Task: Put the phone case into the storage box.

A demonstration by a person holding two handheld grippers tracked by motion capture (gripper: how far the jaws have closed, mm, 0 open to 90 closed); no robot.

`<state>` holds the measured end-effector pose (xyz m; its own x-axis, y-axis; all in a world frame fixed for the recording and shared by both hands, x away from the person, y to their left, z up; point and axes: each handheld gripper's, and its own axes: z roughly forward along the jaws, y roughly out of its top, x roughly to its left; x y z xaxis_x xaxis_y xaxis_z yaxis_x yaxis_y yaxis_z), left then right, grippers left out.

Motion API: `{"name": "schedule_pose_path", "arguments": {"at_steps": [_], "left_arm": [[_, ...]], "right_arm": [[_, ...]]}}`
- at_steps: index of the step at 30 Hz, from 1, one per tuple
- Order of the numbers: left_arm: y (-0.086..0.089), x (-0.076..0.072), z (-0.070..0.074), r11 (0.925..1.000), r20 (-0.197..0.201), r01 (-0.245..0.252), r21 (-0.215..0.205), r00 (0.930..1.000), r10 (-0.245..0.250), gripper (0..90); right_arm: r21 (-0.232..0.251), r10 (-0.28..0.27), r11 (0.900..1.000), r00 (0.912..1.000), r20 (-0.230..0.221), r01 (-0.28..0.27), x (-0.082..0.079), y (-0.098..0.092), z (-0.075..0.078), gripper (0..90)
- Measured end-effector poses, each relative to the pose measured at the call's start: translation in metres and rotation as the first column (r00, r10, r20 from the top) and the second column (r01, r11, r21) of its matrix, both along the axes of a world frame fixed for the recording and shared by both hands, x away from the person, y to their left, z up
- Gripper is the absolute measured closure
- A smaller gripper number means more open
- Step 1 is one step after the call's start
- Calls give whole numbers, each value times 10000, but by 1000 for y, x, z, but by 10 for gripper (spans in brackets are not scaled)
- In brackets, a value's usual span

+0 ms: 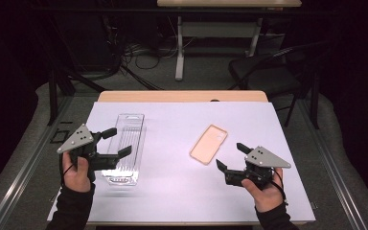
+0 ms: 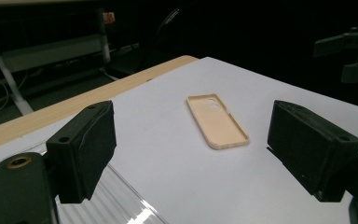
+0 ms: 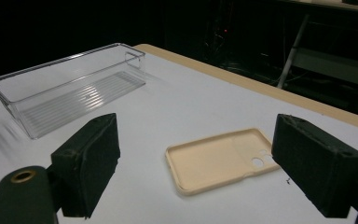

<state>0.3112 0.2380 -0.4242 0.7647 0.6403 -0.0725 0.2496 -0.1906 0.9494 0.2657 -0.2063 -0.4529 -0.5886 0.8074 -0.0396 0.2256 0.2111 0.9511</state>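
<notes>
A peach-coloured phone case [image 1: 209, 143] lies flat on the white sheet [image 1: 182, 120] that covers the worktop [image 1: 182, 96], inner side up, its camera cut-outs toward the far end. It sits right of centre, touched by nothing. To its left, well apart, a clear plastic tray [image 1: 133, 125] stands lengthwise on the sheet with nothing in it.

The left tool [image 1: 116, 142] is held by the person's left hand [image 1: 75, 172] over the near part of the tray — its jaws stand wide apart with nothing between them. In the left gripper view the case lies farther off, between the two black pads [image 2: 86, 149].

The right tool [image 1: 231, 156] is held near the case's near end, just short of it — jaws wide open too, gripping nothing. In the right gripper view the case [image 3: 221, 158] lies on the sheet between and beyond the jaws.
</notes>
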Motion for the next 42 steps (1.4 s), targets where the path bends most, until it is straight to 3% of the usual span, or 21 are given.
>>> {"name": "schedule_pose_path", "arguments": {"at_steps": [7,13,16,21,28,33,38,41,42], "left_arm": [[-8,14,8,10000,-264,40,90,9996,-38,156],[-15,30,12,9990,-539,5,456,9985,19,157],[-18,40,13,9984,-688,55,554,9976,-17,157],[-23,56,16,9971,-853,30,763,9963,36,157],[-30,82,13,9976,-1429,-51,690,9896,149,157],[-30,89,7,9983,-1615,76,580,9869,19,157],[-32,91,4,9987,-1717,-123,503,9849,207,158],[-32,89,4,9991,-1554,-29,415,9878,93,158],[-32,87,5,9990,-1503,-105,425,9885,168,158]], "right_arm": [[-165,202,9997,9997,-108,-203,11,13,10,148],[-487,295,9983,9990,-339,-311,30,23,13,148],[-378,172,9991,9972,-730,-200,47,25,15,149],[-273,121,9995,9928,-1193,-155,61,28,22,148],[-235,-95,9997,9845,-1750,55,93,28,29,149],[-599,-419,9977,9791,-1991,306,107,27,25,150],[-997,-764,9935,9698,-2315,545,120,24,18,150],[-1138,-823,9919,9675,-2391,563,124,22,17,150],[-1165,-942,9910,9628,-2533,663,127,21,16,150]]}}
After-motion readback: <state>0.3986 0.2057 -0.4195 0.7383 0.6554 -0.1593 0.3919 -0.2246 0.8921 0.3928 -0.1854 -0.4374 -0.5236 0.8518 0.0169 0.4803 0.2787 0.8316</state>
